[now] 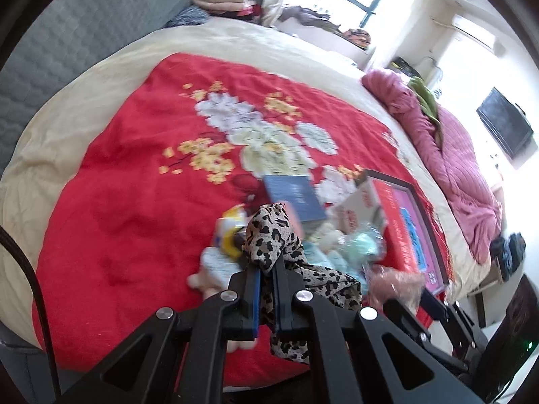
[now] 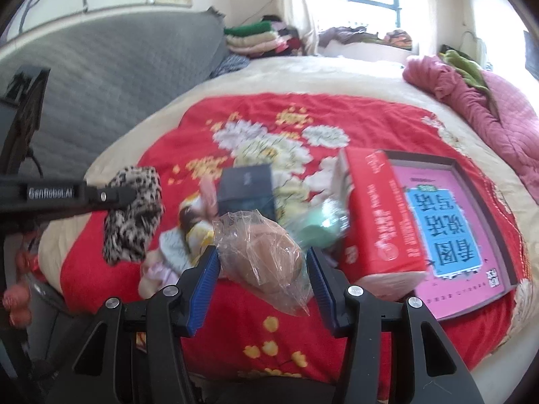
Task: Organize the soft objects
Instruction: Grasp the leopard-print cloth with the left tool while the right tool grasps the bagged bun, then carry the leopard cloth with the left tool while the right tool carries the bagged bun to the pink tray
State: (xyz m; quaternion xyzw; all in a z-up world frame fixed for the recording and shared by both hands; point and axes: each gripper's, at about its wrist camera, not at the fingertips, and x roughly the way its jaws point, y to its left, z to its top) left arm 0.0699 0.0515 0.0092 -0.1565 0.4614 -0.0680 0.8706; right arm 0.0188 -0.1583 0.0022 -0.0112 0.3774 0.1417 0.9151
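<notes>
Both hands are loaded! The left gripper has its jaws pinched tight on a thin leopard-print fabric scarf, which bunches above the fingertips and trails down beneath them, clear of the bed. The right gripper stands half-wide around a crinkly clear plastic bag with a soft brownish lump inside, pads against the bag's sides. The step looks like carrying both away from the pile, and doing it well means keeping each grip firm and lifting high enough that the scarf's tail does not drag. Just ahead of the fingers sits clutter: a dark blue box, a red carton, a pale green soft thing, all on the red floral blanket. The dangling scarf could catch on them.
</notes>
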